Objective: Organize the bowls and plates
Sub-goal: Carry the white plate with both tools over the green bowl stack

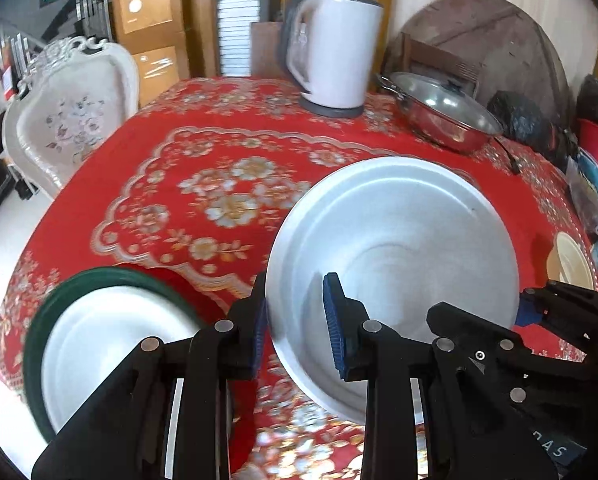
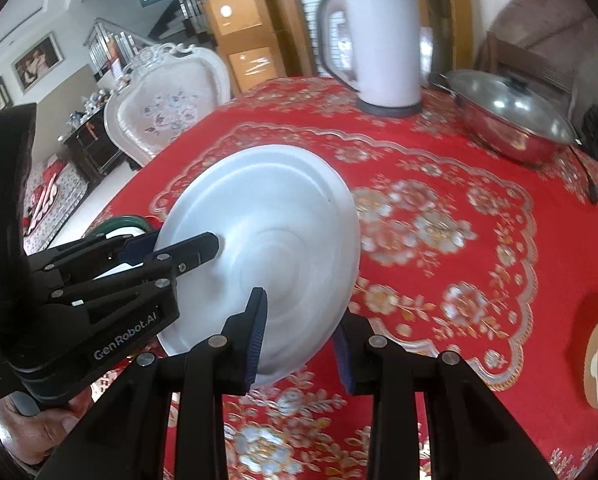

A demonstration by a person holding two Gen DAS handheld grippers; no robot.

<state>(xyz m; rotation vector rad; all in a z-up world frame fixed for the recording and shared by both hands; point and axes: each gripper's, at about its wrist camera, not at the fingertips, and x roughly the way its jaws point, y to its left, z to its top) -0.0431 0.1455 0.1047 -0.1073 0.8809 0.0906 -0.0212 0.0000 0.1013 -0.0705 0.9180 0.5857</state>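
A large white bowl (image 1: 395, 264) hangs tilted above the red table, held by both grippers. My left gripper (image 1: 299, 320) straddles its left rim, one blue pad inside and one outside. My right gripper (image 2: 301, 336) straddles the opposite rim; the bowl also shows in the right wrist view (image 2: 267, 248). Each gripper shows in the other's view, the right one at the bowl's right edge (image 1: 539, 312), the left one at its left edge (image 2: 167, 252). A green-rimmed white plate (image 1: 99, 336) lies on the table at the lower left. A cream bowl (image 1: 571, 260) sits at the right edge.
A white electric kettle (image 1: 331, 52) stands at the back of the table with the red floral cloth (image 1: 219, 168). A lidded steel pan (image 1: 443, 112) sits at the back right with a cord beside it. A white carved chair (image 1: 71, 116) stands at the left.
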